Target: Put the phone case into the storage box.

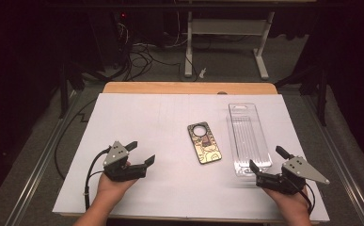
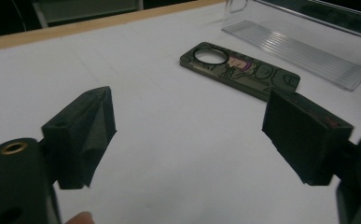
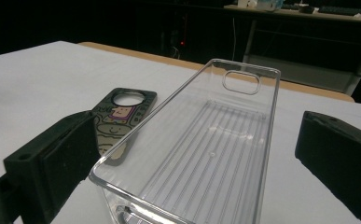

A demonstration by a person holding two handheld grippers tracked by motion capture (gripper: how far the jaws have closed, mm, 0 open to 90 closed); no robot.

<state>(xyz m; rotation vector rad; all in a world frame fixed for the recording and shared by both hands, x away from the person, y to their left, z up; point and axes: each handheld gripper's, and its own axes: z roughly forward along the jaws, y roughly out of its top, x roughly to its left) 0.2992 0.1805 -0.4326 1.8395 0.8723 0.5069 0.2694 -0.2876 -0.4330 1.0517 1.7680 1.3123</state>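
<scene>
Phone case untouched, left gripper jaws spread, empty, right gripper jaws wide, straddling clear tray.

Your white table sheet is evenly lit from above; the room behind it is nearly black. Shadows are soft and faint. The clear plastic tray catches pale glare along its rims. Nearby jaws look soft and slightly blurred in your gripper views.

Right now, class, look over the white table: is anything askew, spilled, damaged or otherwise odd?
Nothing stands out. The dark patterned phone case lies flat and whole, slightly slanted beside the clear plastic packaging tray, which sits open side up and unbroken. Nothing is spilled on the white table sheet.
</scene>
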